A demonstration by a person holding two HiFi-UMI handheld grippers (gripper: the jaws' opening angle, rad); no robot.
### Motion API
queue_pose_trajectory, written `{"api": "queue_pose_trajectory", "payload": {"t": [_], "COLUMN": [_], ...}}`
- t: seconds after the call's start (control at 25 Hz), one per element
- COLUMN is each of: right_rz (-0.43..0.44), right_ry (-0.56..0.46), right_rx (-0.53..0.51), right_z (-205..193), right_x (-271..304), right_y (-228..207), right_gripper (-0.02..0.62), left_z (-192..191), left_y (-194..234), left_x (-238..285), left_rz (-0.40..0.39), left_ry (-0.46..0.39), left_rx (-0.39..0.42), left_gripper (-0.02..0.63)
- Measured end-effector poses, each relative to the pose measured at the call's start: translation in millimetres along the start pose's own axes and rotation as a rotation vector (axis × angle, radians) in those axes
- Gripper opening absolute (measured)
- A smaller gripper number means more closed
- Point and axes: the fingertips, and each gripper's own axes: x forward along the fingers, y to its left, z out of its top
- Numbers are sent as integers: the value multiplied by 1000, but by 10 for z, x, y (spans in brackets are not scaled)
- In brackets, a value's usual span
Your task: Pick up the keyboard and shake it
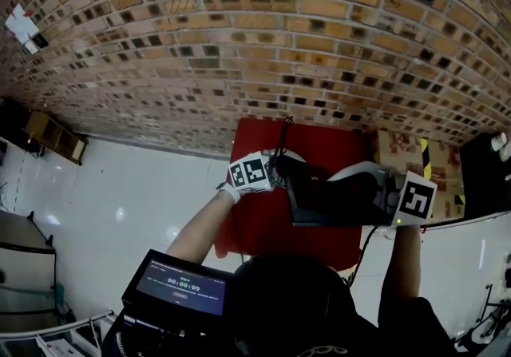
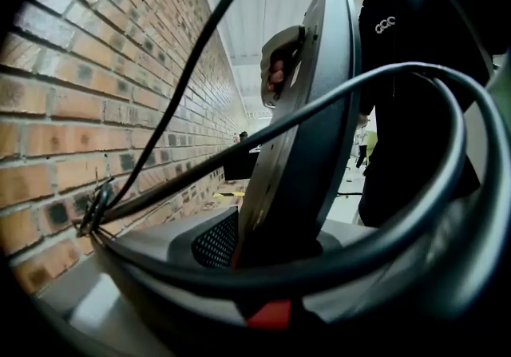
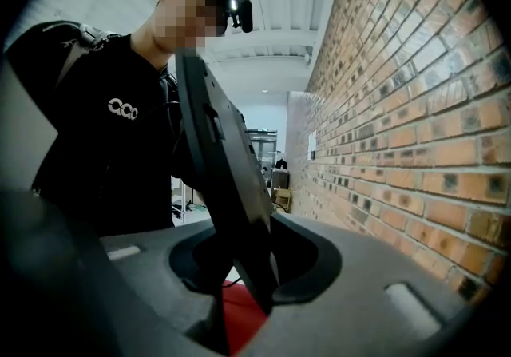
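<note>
The dark keyboard point(image 1: 331, 197) hangs tilted on its edge above the red table point(image 1: 255, 228), held at both ends. My left gripper point(image 1: 281, 176) is shut on its left end, and in the left gripper view the keyboard point(image 2: 303, 108) rises out of that gripper point(image 2: 271, 259). The keyboard's black cable point(image 2: 239, 164) loops across that view and trails toward the wall point(image 1: 283, 132). My right gripper point(image 1: 375, 192) is shut on the right end. In the right gripper view the keyboard's edge point(image 3: 219, 164) stands between that gripper point(image 3: 247, 275), with red table showing below.
A brick wall point(image 1: 239, 36) runs right behind the table. Cardboard boxes point(image 1: 407, 152) stand at the table's right, and a wooden shelf point(image 1: 52, 136) sits far left on the white floor point(image 1: 128, 196). A dark screen point(image 1: 184, 283) is near my body.
</note>
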Motion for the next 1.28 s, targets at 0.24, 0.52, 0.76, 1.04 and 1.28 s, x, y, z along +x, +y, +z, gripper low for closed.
{"api": "queue_pose_trajectory", "payload": {"t": [0.24,0.52,0.76,1.04,1.28], "right_rz": [-11,-19,-47,-63,15], "right_ry": [-4,-6,17,25,222], "right_rx": [-15,-98,-111,-128,-149], "right_z": [-1,182,113,-13,-74], "right_x": [27,34,19,15,156], "right_y": [-23,111,65,84,148], "right_gripper": [83,84,87,87,86], "left_z": [-31,245,243,43,205], "left_y": [81,134,296,263,290], "left_x": [2,-80,-54,104,17], "left_rz": [5,56,69,33,152], "left_ry": [-3,1,18,6,-98], "left_rx": [27,135,169,142,106], "left_gripper": [143,143,147,150,158]}}
